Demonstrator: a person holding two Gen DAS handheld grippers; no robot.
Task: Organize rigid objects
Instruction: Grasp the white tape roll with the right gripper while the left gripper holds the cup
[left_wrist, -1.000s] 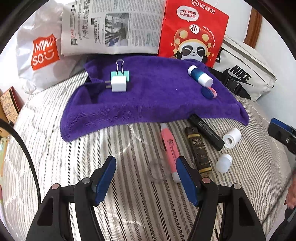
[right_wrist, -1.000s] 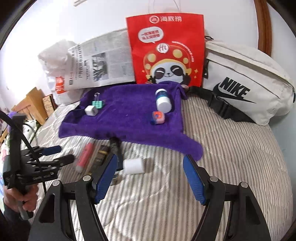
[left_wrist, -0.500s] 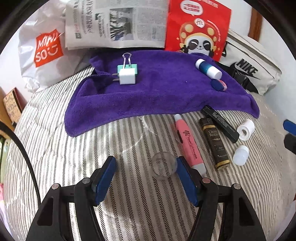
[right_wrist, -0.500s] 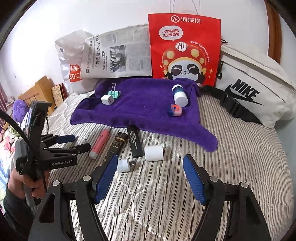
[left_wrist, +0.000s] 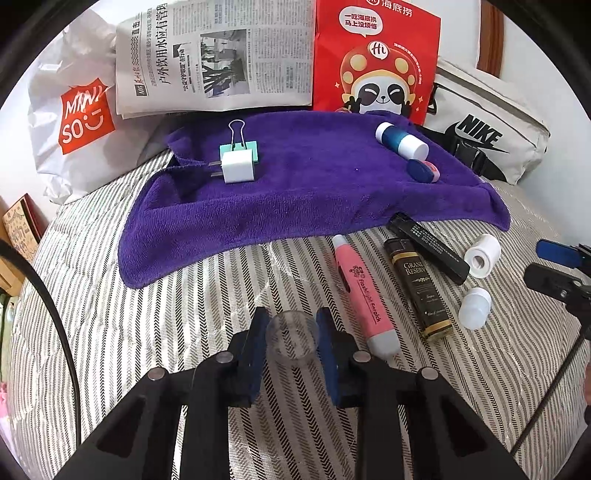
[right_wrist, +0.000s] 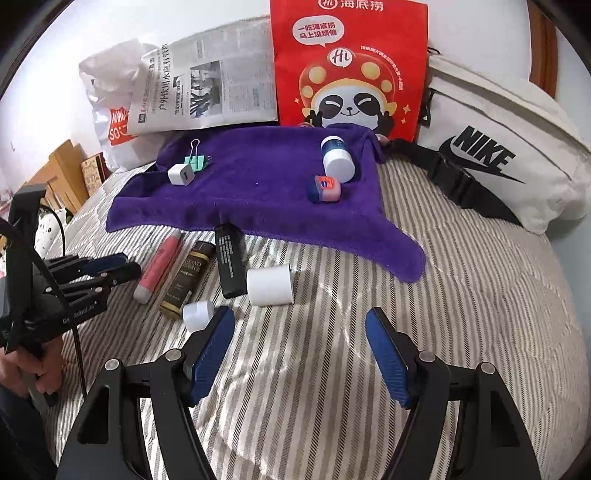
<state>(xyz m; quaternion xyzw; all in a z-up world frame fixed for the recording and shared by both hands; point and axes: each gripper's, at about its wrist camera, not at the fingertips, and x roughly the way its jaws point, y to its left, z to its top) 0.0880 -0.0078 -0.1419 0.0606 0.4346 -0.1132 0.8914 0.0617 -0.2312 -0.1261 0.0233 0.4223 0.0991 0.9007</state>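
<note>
Gripping clear cup (left_wrist: 291, 339), left tool (left_wrist: 291, 332) narrowed

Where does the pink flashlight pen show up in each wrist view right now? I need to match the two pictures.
Left wrist view: pink flashlight pen lies right of centre on the striped cover, just below the purple towel.
Right wrist view: pen lies left of centre, below the towel's left part.
Shared landmark: the black Grand Reserve bottle lies alongside it.
</note>
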